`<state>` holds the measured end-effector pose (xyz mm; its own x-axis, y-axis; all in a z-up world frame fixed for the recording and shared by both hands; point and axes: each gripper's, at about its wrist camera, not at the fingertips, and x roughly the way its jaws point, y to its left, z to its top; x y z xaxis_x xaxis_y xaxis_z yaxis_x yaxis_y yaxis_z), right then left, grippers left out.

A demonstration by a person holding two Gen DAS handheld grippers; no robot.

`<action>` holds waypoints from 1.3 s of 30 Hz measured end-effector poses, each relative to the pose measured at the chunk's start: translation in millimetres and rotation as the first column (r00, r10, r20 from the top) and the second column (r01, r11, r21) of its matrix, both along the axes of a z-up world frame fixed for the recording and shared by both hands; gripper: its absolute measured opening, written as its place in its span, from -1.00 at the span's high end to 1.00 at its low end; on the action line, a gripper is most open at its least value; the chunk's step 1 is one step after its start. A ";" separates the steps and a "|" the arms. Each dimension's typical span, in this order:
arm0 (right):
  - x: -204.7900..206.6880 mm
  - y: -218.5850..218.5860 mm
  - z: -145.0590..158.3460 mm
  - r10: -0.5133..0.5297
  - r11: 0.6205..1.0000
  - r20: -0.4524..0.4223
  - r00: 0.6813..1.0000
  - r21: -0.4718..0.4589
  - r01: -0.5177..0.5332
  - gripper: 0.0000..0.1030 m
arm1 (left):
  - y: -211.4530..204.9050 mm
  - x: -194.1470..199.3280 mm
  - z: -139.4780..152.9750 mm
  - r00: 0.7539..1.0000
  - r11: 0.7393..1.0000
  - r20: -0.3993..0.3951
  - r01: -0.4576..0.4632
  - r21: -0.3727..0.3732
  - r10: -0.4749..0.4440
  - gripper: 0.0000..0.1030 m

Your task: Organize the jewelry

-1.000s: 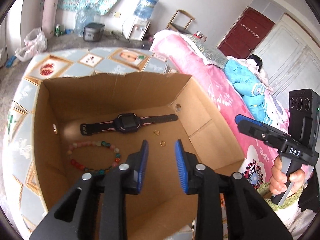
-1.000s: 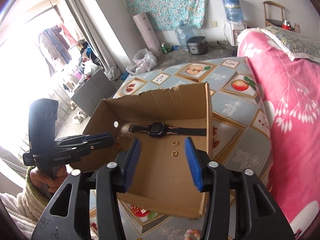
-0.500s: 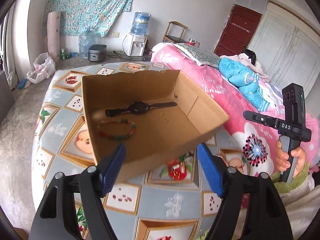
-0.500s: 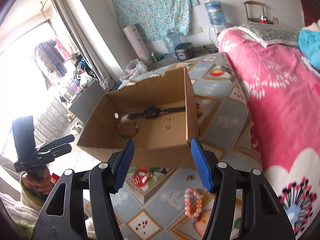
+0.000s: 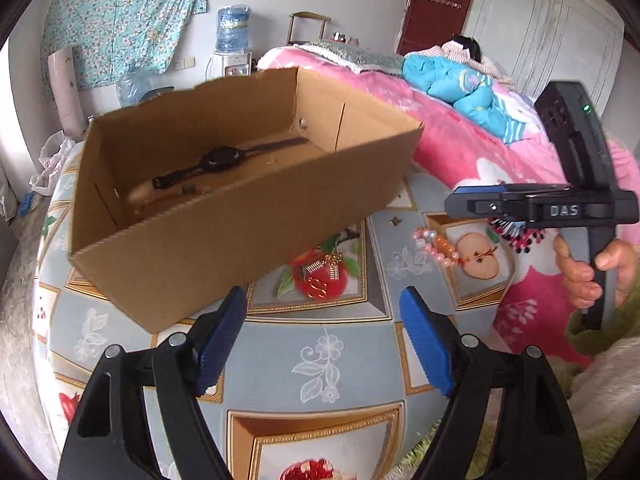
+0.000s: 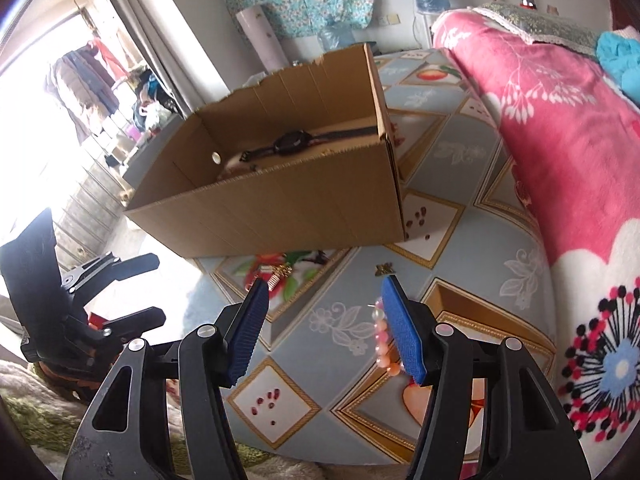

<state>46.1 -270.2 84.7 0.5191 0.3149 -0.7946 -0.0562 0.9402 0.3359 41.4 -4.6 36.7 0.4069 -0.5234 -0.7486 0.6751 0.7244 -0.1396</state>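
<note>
While the left tool hangs with its jaws wide and empty, having just been opening, a watch lies in the box on the counter, a pink bracelet beside it. From the right, the right tool also gapes empty, recently widened, its finger near that bracelet.

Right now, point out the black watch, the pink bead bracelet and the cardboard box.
black watch (image 5: 219,159), left wrist view, on its dial.
pink bead bracelet (image 5: 438,245), left wrist view, on its beads.
cardboard box (image 6: 280,216), right wrist view, on its near wall.
</note>
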 end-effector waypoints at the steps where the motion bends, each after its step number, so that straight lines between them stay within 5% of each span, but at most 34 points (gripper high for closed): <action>1: 0.0 -0.5 -3.3 -0.001 1.000 -0.005 1.000 -0.006 0.001 -0.10 | -5.8 2.3 -7.2 1.000 1.000 0.003 -0.002 0.017 0.002 -0.49; 4: 2.8 -1.8 -11.7 -0.010 1.000 -0.017 1.000 -0.019 0.010 -0.10 | -19.7 6.5 -22.2 1.000 0.998 0.028 0.001 0.058 -0.003 -0.41; 17: 21.0 -2.3 -33.2 -0.020 0.998 -0.031 0.999 -0.053 0.018 -0.04 | -54.7 26.4 -53.7 0.997 0.986 0.058 0.037 0.164 -0.047 0.45; 29: 25.3 -5.7 -39.8 -0.027 0.999 -0.033 0.999 -0.036 0.026 -0.04 | -56.4 29.9 -63.3 0.998 0.980 0.034 0.041 0.194 -0.049 0.49; 33: 26.1 -8.5 -39.2 -0.036 0.999 -0.033 0.999 -0.029 0.035 -0.04 | -59.6 25.6 -63.2 0.996 0.977 0.047 0.064 0.203 -0.075 0.76; 39: 23.1 -11.2 -38.5 -0.043 0.999 -0.030 0.999 -0.029 0.042 -0.04 | -60.2 25.1 -63.0 0.997 0.981 0.042 0.062 0.185 -0.071 0.78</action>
